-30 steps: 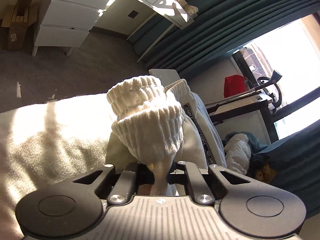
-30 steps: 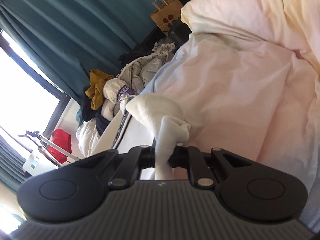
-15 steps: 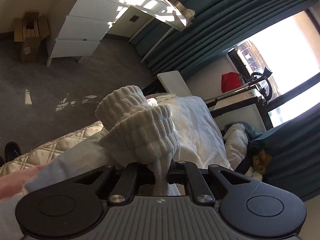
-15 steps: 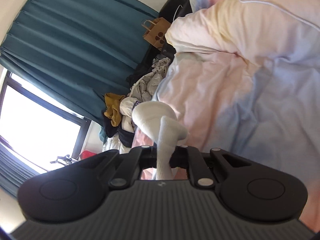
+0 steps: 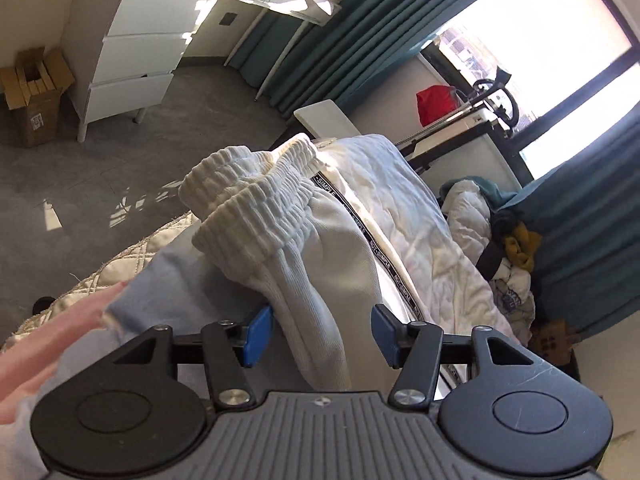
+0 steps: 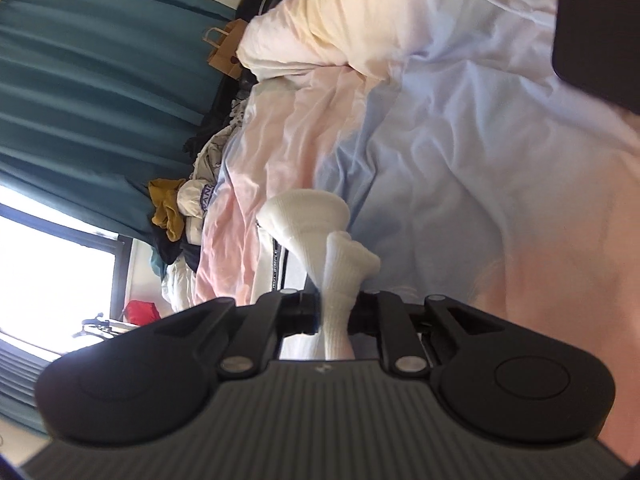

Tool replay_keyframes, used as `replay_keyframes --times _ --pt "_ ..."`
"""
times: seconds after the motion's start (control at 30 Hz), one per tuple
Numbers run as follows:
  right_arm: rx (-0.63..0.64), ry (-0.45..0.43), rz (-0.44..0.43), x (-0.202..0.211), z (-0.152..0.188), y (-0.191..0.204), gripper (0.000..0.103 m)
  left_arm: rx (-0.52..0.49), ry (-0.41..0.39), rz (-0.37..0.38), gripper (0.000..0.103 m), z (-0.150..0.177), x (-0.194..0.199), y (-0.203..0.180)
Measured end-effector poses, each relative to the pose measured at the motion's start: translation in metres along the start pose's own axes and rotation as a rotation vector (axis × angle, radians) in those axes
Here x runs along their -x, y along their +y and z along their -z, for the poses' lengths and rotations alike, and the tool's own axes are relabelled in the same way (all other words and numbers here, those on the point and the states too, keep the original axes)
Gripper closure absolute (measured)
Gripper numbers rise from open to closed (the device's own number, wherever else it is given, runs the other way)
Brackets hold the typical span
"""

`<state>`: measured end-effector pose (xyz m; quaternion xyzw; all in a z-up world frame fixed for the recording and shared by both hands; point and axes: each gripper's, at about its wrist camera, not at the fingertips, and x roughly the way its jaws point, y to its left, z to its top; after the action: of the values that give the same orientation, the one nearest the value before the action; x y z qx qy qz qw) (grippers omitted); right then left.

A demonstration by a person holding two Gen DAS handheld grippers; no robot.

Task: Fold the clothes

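Note:
White sweatpants [image 5: 336,248] with ribbed cuffs [image 5: 256,208] and a black lettered side stripe lie on the bed, the cuffed leg ends laid over the waist end. My left gripper [image 5: 322,334] is opening. Its blue pads [image 5: 258,334] stand apart on either side of the leg fabric and do not press it. In the right wrist view, the right gripper [image 6: 334,312] still pinches a bunched white cuff [image 6: 308,216] just above the duvet. Its jaws are starting to open around the cloth.
A pastel pink and blue duvet [image 6: 480,140] covers the bed. A heap of clothes [image 5: 508,256] lies by teal curtains [image 5: 360,40]. A white drawer unit [image 5: 132,60] and a cardboard box [image 5: 32,96] stand on the grey carpet. A paper bag [image 6: 224,50] sits beyond the bed.
The left jaws went from pinching the white cuffs to standing wide apart, and the cuffs now rest on the pants. Both views swung across the bed, and the right view rolled.

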<state>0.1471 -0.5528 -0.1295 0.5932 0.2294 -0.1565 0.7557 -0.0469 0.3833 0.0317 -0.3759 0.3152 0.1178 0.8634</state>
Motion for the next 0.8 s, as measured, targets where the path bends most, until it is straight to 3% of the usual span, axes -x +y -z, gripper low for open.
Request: replay_keyframes --times 0.07,0.23,0.33,0.43,0.53,0.63,0.7,0.8 --pt "-0.043 -0.017 0.028 0.007 0.003 -0.011 0.081 -0.086 0.004 0.013 0.042 0.011 0.015 -0.022" --pt "-0.092 -0.061 0.068 0.028 -0.005 -0.039 0.078 -0.295 0.026 0.083 0.038 0.05 0.03 -0.087" --pt "-0.05 -0.111 0.052 0.04 -0.009 -0.04 0.079 -0.398 0.052 0.15 0.037 0.081 0.016 -0.132" --pt "-0.014 -0.148 -0.018 0.049 -0.011 -0.036 0.079 -0.49 0.12 0.209 0.037 0.119 -0.013 -0.176" --pt "0.052 -0.102 -0.088 0.042 -0.012 -0.026 0.079 -0.575 0.195 0.255 0.037 0.159 -0.046 -0.218" --pt "0.057 -0.003 -0.094 0.024 -0.008 -0.02 0.078 -0.636 0.258 0.281 0.037 0.195 -0.084 -0.249" --pt "0.078 0.006 -0.069 0.02 -0.007 -0.021 0.079 -0.662 0.278 0.298 0.037 0.213 -0.104 -0.263" --pt "0.04 0.048 -0.041 0.01 -0.006 -0.032 0.07 -0.679 0.296 0.31 0.037 0.232 -0.136 -0.271"
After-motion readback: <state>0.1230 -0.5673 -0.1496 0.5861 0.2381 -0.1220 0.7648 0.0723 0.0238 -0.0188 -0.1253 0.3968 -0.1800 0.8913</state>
